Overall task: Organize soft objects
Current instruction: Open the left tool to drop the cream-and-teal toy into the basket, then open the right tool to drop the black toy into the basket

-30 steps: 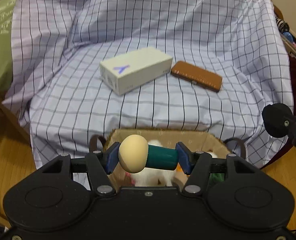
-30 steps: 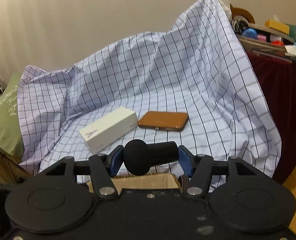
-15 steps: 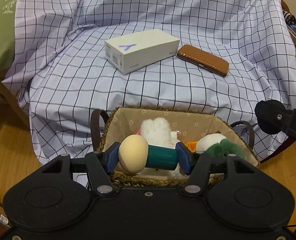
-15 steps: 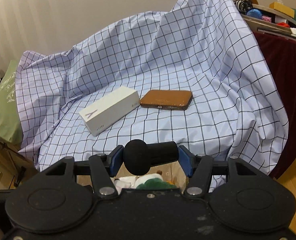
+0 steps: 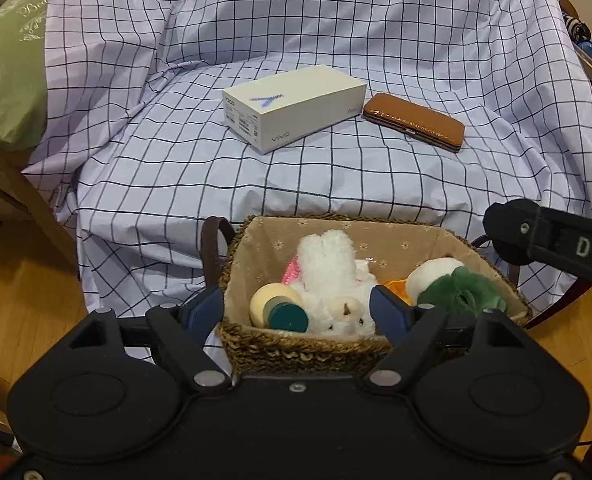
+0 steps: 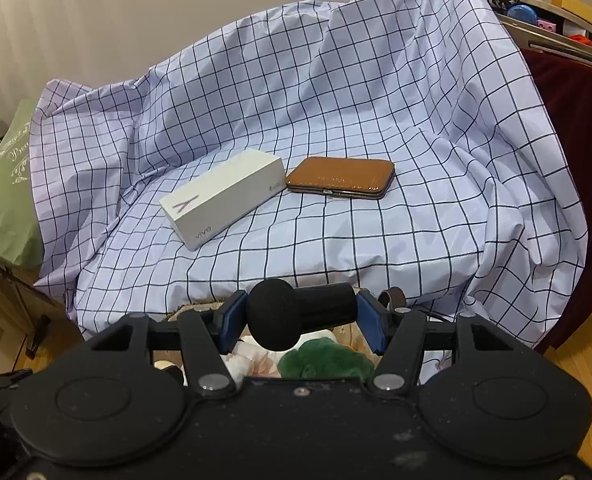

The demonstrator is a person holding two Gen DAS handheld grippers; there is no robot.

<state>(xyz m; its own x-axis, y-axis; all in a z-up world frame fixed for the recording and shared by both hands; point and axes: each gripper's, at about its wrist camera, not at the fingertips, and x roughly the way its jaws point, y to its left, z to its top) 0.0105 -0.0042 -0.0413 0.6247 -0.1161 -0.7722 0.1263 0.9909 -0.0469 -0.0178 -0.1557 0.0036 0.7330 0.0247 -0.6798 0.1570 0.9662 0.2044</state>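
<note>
A woven basket (image 5: 303, 354) with a floral lining sits on the floor in front of the covered seat. In it lie a cream-and-teal mushroom toy (image 5: 280, 310), a white plush bunny (image 5: 331, 280), a green plush (image 5: 459, 290) and a white ball (image 5: 431, 274). My left gripper (image 5: 296, 312) is open just above the basket's near rim, the mushroom toy lying loose between its fingers. My right gripper (image 6: 301, 320) is shut on a black mushroom-shaped toy (image 6: 292, 314) above the basket; the green plush (image 6: 323, 362) shows below it.
A checked sheet (image 5: 335, 60) covers the seat. On it lie a white phone box (image 5: 292, 106) and a brown case (image 5: 413, 120). A green cushion (image 5: 4, 68) is at the left. Wooden floor (image 5: 20, 304) surrounds the basket. The right gripper's body (image 5: 555, 240) shows at the right.
My left gripper opened and dropped the cream-and-teal mushroom toy into the basket. Both grippers moved up over the basket. The right gripper kept hold of the black toy.
</note>
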